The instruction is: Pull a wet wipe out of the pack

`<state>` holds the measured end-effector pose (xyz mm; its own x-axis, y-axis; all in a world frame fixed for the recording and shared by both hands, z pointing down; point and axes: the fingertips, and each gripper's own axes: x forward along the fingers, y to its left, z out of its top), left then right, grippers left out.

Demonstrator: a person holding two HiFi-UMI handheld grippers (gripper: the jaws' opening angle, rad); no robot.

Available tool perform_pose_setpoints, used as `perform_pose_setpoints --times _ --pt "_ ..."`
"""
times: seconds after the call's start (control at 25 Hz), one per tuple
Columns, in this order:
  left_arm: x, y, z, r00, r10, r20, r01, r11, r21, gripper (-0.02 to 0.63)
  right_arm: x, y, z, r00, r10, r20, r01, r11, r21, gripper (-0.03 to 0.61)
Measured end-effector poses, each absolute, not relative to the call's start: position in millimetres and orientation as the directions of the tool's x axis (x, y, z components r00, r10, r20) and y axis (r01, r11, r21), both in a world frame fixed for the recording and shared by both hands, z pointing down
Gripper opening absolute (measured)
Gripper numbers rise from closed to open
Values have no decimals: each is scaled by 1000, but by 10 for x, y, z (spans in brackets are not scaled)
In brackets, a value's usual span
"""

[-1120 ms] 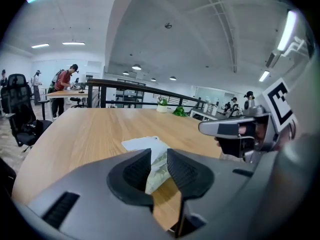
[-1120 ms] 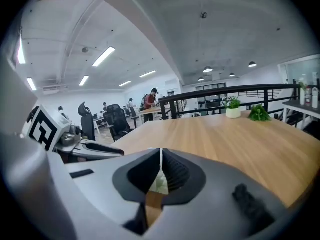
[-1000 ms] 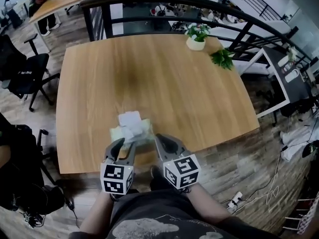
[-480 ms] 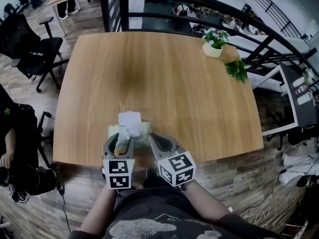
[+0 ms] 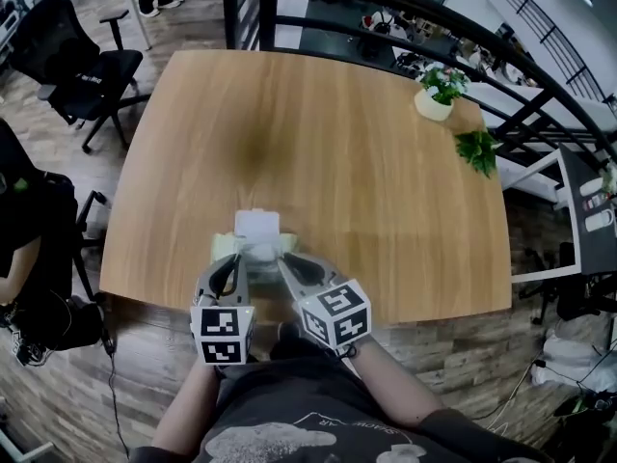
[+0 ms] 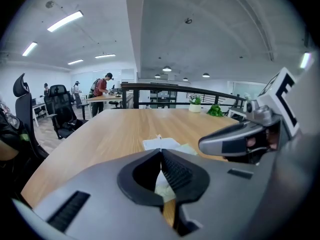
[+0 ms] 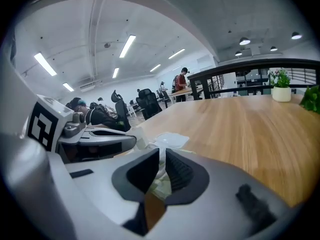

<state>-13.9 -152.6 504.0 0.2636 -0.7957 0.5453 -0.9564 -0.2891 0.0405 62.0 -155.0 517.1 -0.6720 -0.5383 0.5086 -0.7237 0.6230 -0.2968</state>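
A pale green wipe pack [image 5: 223, 246] lies near the front edge of the wooden table [image 5: 366, 162], its white lid [image 5: 256, 225] flipped open. My left gripper [image 5: 235, 258] is at the pack's near left side. Its jaws are shut, with a thin white tip of wet wipe [image 6: 159, 138] standing up between the tips. My right gripper [image 5: 283, 259] rests at the pack's near right corner. Its jaws stand almost together, leaving a narrow slit through which the pack [image 7: 159, 180] shows. Each gripper view shows the other gripper alongside: the right gripper [image 6: 201, 145] and the left gripper [image 7: 134, 140].
A small potted plant [image 5: 436, 99] and a green sprig [image 5: 479, 149] sit at the table's far right corner. A black railing [image 5: 405, 13] runs behind the table. Office chairs [image 5: 82, 75] stand to the left. The table's front edge is just under my grippers.
Both grippers have moved forward onto the pack. The left jaws stood open around the upright wipe half a second ago and have now closed. The right gripper came down at the pack's right corner.
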Motion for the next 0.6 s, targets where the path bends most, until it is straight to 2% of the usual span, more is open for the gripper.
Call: perform_pose_setpoints --times 0.24,0.36,0.6 --pt "-175 -1527 5033 251 -790 559 -960 -278 39 15 479 -1619 5263 -696 -470 542 -692 640 -334 35" --pt "-216 -1529 5043 244 -788 565 -964 -260 54 14 414 -1630 5305 -703 -438 560 -677 653 -340 112" --pt "-196 -1544 5029 249 -782 571 -962 -269 51 14 339 -1669 5361 -679 -420 602 -677 676 -292 121"
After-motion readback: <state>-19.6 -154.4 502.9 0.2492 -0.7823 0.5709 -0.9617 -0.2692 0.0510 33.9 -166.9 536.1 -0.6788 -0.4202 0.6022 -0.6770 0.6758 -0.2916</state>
